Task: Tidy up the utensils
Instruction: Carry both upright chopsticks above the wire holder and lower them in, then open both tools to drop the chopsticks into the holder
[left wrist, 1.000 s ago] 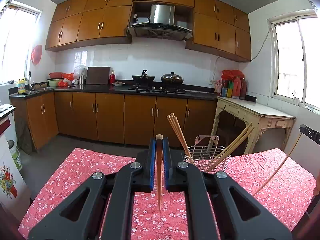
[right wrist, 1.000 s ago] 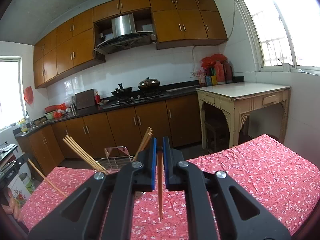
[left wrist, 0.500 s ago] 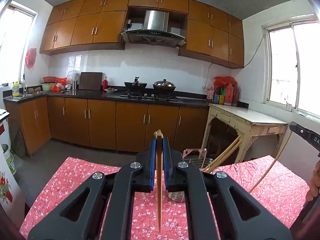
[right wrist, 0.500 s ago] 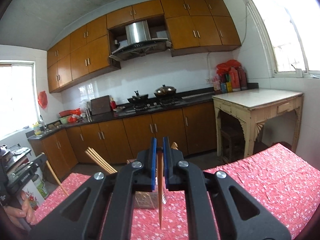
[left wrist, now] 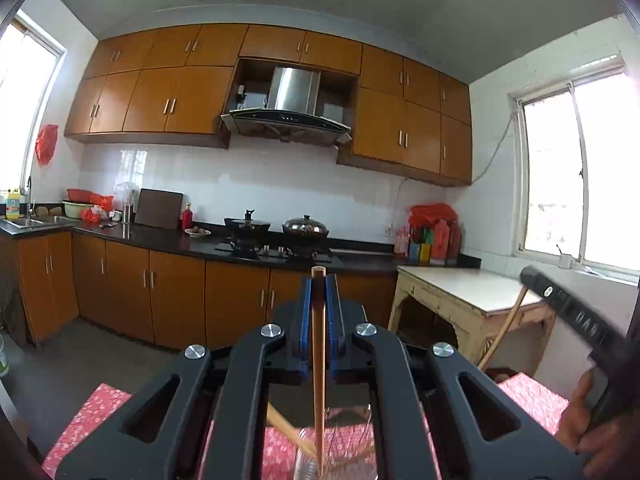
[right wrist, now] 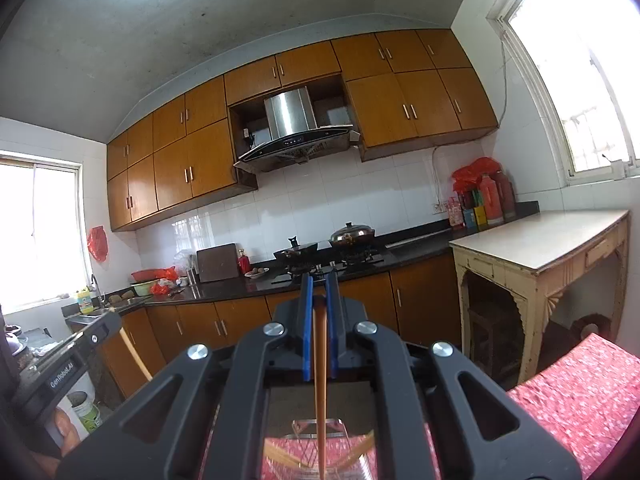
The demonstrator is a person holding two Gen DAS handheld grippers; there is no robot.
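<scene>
The left tongs point(left wrist: 319, 296) are clamped on one upright chopstick point(left wrist: 319, 360), whose top pokes above the blue pads and whose tip hangs over the wire basket point(left wrist: 344, 452) on the red floral tabletop point(left wrist: 92, 416). The right tongs point(right wrist: 319, 296) pinch a second chopstick point(right wrist: 320, 380) likewise, upright above the basket point(right wrist: 316, 432).

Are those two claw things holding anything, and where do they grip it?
Each hand-held gripper holds one chopstick upright, near its top end: left gripper on its chopstick, right gripper on its chopstick.
</scene>
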